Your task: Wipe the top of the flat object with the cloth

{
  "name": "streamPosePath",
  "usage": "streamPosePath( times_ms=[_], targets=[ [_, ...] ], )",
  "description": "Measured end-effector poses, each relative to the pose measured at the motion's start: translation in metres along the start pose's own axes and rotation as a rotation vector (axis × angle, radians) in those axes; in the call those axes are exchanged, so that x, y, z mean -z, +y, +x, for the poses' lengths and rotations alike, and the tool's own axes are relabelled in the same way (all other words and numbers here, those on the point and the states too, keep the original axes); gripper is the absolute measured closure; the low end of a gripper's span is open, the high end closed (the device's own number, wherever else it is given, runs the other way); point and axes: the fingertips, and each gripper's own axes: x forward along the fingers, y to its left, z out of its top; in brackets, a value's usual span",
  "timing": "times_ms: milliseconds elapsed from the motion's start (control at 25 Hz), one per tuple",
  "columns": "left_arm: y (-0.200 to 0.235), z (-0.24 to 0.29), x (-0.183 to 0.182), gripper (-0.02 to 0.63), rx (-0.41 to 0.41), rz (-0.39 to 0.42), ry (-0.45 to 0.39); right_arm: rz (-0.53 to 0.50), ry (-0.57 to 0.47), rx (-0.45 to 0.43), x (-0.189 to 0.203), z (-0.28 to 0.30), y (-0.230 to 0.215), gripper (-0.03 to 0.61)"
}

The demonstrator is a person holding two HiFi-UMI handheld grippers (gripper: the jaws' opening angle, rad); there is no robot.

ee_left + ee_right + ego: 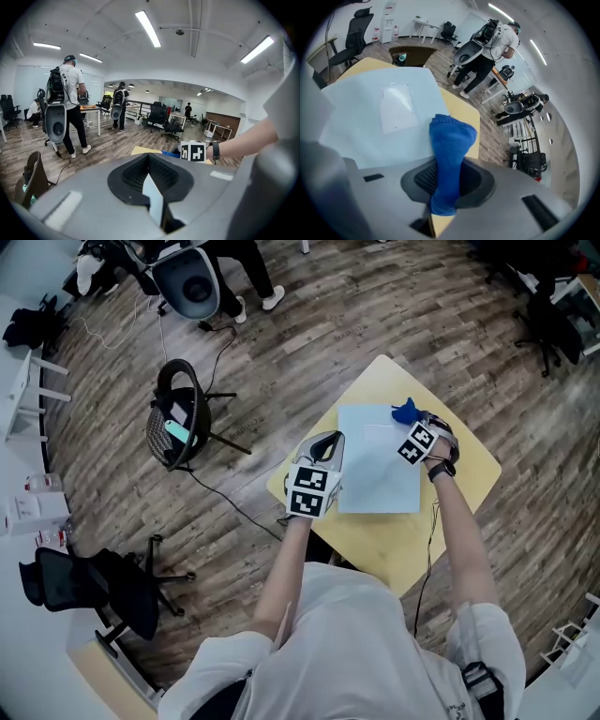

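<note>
Blue cloth (450, 140) pinched in right gripper (412, 422) jaws, arm outstretched; left gripper (330, 444) jaws clamp sheet (380, 472) edge.

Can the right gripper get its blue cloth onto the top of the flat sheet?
Probably yes. The right gripper, jaws shut on the blue cloth, is at the flat sheet's far right corner. Nothing seems to lie on the sheet's top, and the left gripper only pinches its left edge.

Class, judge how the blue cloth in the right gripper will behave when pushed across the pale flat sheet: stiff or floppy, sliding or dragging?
Probably floppy: the blue cloth bunches into a soft fold beyond the right gripper. Its nubbly towel weave will likely drag on the smooth flat sheet. It looks light, so may need pressing down.
</note>
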Motion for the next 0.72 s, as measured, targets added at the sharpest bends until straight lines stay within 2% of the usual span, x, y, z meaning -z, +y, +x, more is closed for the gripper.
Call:
streamPosePath(
  times_ms=[160, 280, 480, 600, 720],
  targets=[
    [0.012, -0.011, -0.001, 0.603, -0.03, -0.013, -0.012, 0.018, -0.011, -0.014, -0.019, -0.008, 0.005, 0.503],
    [0.024, -0.02, 0.0, 0.603, -0.055, -0.024, -0.014, 0.027, -0.132, -0.041, -0.074, -0.026, 0.016, 0.503],
    [0.04, -0.03, 0.004, 0.603, -0.102, -0.048, -0.009, -0.052, -0.295, -0.11, -0.17, -0.043, 0.051, 0.502],
    [0.046, -0.04, 0.003, 0.603, -0.124, -0.046, -0.013, -0.103, -0.313, -0.144, -0.201, -0.04, 0.072, 0.497],
    [0.048, -0.047, 0.0, 0.603, -0.139, -0.04, -0.02, -0.124, -0.296, -0.163, -0.203, -0.032, 0.082, 0.494]
  ],
)
